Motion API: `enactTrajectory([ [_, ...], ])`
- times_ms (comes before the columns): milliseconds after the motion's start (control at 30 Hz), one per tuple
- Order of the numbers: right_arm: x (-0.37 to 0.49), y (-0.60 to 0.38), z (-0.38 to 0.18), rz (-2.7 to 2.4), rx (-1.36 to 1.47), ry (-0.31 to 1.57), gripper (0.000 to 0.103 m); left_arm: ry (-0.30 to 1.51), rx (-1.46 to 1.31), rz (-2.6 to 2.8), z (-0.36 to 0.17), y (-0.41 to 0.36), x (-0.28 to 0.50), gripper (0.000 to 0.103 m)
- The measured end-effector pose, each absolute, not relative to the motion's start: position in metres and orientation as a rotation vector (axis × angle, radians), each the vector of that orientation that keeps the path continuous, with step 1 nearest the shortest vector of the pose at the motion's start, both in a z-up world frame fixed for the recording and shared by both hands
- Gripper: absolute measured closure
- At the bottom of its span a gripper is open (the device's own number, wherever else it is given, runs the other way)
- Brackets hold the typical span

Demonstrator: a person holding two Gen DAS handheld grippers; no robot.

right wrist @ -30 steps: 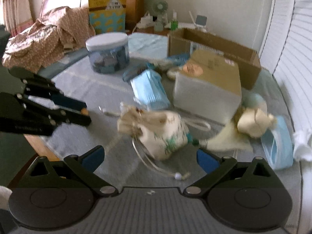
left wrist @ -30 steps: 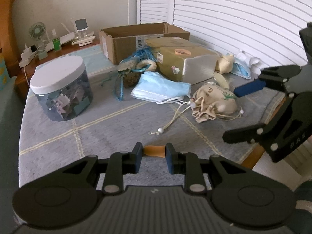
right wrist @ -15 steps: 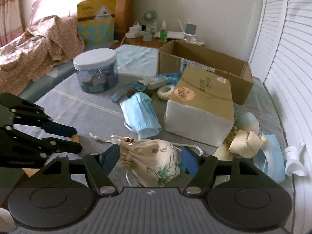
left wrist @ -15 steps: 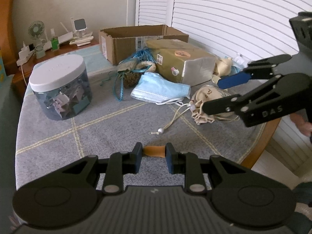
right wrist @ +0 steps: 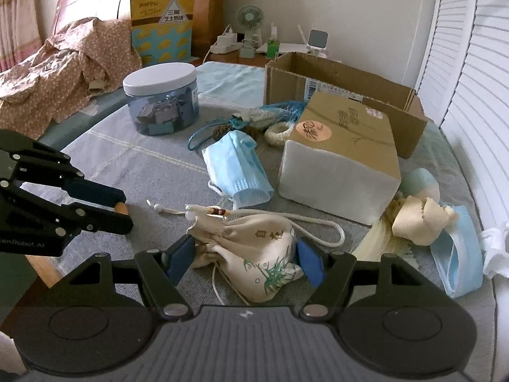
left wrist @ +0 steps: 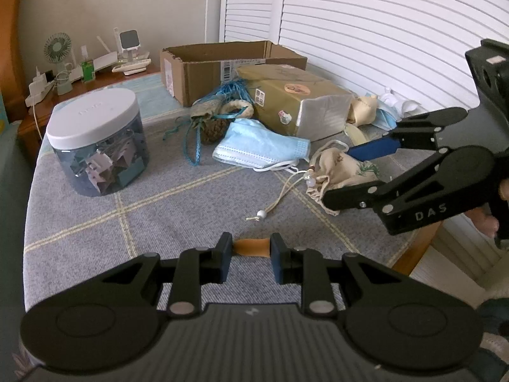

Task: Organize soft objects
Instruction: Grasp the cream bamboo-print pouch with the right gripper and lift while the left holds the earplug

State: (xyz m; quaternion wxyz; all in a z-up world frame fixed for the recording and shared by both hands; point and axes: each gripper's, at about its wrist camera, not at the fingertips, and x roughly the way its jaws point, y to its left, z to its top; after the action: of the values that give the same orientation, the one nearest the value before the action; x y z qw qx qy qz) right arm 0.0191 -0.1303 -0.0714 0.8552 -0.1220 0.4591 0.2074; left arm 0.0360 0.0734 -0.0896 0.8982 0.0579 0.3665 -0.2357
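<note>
Fingers (right wrist: 179, 256) flank drawstring pouch (right wrist: 254, 254); face mask (right wrist: 237, 167), paper-wrapped box (right wrist: 342, 149) beyond.

Left wrist view: low over near edge of surface (left wrist: 95, 229), facing cardboard box (left wrist: 203, 70) and louvred doors beyond. Right wrist view: close above drawstring pouch (right wrist: 254, 254), facing same cardboard box (right wrist: 343, 79) from farther right, headboard behind. Shared: box, lidded jar (left wrist: 95, 140) (right wrist: 160, 102), blue mask (left wrist: 261, 146) (right wrist: 238, 165), pouch (left wrist: 343, 168); each view catches other gripper.
</note>
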Motion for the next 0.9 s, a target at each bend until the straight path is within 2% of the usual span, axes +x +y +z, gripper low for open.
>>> enactTrajectory([
  [100,0.020,-0.132,-0.065,0.429,-0.232,0.965,0.026,0.759,0.121,-0.486,-0.090,0.073,0.036,0.079],
  [233,0.018,-0.132,-0.062,0.413,-0.273,0.945,0.014,0.760,0.129,-0.484,-0.090,0.072,0.036,0.079],
  [567,0.021,-0.136,-0.066,0.521,-0.325,0.969,0.015,0.774,0.122,-0.491,-0.089,0.073,0.041,0.079],
  [633,0.021,-0.137,-0.066,0.541,-0.338,0.972,0.019,0.777,0.119,-0.491,-0.089,0.073,0.042,0.079],
  [867,0.018,-0.145,-0.062,0.562,-0.340,0.973,0.019,0.783,0.129,-0.488,-0.090,0.071,0.043,0.079],
  [900,0.018,-0.144,-0.065,0.559,-0.350,0.975,0.023,0.784,0.130,-0.486,-0.090,0.070,0.043,0.079],
])
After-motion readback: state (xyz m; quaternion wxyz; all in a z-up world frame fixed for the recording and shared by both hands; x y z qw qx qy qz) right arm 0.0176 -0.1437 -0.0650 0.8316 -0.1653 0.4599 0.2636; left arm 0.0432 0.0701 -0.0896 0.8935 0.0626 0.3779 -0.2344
